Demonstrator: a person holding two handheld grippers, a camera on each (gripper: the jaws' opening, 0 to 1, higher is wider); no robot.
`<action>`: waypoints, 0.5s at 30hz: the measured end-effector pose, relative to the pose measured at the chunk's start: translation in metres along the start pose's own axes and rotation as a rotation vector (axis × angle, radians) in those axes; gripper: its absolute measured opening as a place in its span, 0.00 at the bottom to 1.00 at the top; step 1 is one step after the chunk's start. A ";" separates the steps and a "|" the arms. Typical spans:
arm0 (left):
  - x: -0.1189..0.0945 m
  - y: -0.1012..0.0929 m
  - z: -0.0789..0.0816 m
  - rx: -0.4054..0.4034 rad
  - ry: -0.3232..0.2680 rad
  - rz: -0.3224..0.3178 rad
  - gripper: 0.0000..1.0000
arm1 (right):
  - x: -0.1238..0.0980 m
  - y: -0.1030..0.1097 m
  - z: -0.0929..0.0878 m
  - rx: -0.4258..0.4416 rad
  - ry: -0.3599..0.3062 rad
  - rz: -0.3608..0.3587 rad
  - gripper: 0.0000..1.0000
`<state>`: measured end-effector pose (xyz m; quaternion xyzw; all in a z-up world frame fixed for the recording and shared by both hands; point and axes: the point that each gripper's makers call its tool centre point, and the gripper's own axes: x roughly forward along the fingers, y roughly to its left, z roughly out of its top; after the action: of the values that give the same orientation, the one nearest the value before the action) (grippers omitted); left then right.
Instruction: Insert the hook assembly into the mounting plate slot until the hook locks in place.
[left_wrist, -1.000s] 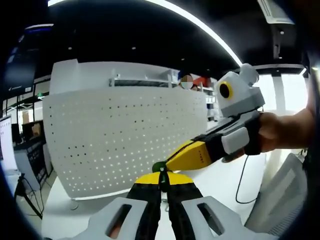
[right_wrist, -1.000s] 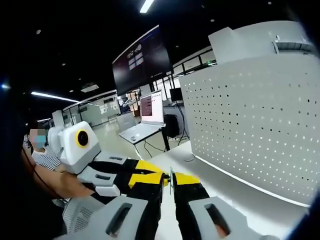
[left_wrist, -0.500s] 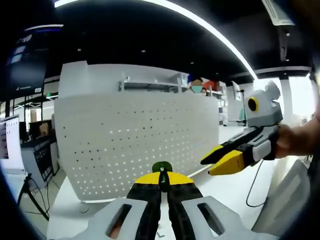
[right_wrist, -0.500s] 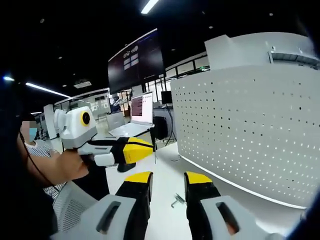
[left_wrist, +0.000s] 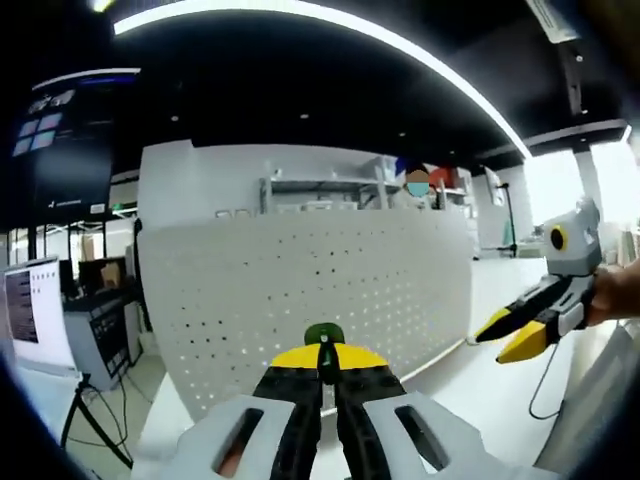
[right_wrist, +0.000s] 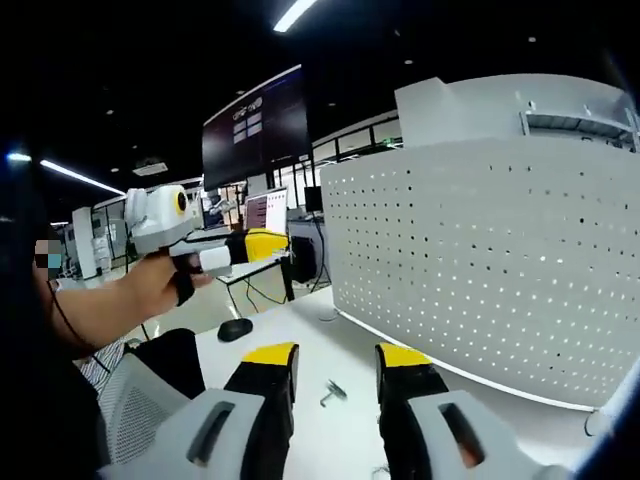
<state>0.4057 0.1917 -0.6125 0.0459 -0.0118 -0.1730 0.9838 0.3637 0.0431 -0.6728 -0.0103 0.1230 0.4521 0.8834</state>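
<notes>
The white perforated mounting plate (left_wrist: 310, 285) stands upright on the table, ahead of my left gripper (left_wrist: 322, 352). That gripper is shut on the hook assembly (left_wrist: 322, 334), whose green top pokes out between the yellow tips. My right gripper (left_wrist: 488, 348) hangs at the right, open and held by a hand. In the right gripper view, my right gripper (right_wrist: 335, 358) is open with nothing between its jaws. The mounting plate (right_wrist: 500, 270) rises to the right, and my left gripper (right_wrist: 285, 248) is held up at the left. A small metal piece (right_wrist: 331, 392) lies on the table.
The white table (right_wrist: 290, 345) carries a dark mouse (right_wrist: 235, 328) near its far edge. A mesh chair back (right_wrist: 140, 400) is at the lower left. Screens and a desk stand behind, with a large dark display (right_wrist: 255, 130) overhead. A cable (left_wrist: 545, 385) hangs at the right.
The right gripper went from shut beside the left gripper's tips to open and drew away; the two grippers are now far apart. The left stays shut on the hook.
</notes>
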 end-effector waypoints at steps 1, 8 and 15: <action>0.002 0.004 0.002 0.004 -0.003 0.006 0.03 | -0.002 -0.001 -0.001 -0.001 0.001 -0.004 0.30; 0.018 0.034 0.023 0.002 -0.045 0.057 0.03 | -0.012 -0.009 -0.004 0.008 0.002 -0.033 0.30; 0.035 0.057 0.030 -0.014 -0.067 0.099 0.03 | -0.019 -0.017 -0.012 0.026 0.009 -0.062 0.30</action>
<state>0.4563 0.2306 -0.5769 0.0326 -0.0457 -0.1259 0.9905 0.3645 0.0162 -0.6812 -0.0048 0.1324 0.4230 0.8964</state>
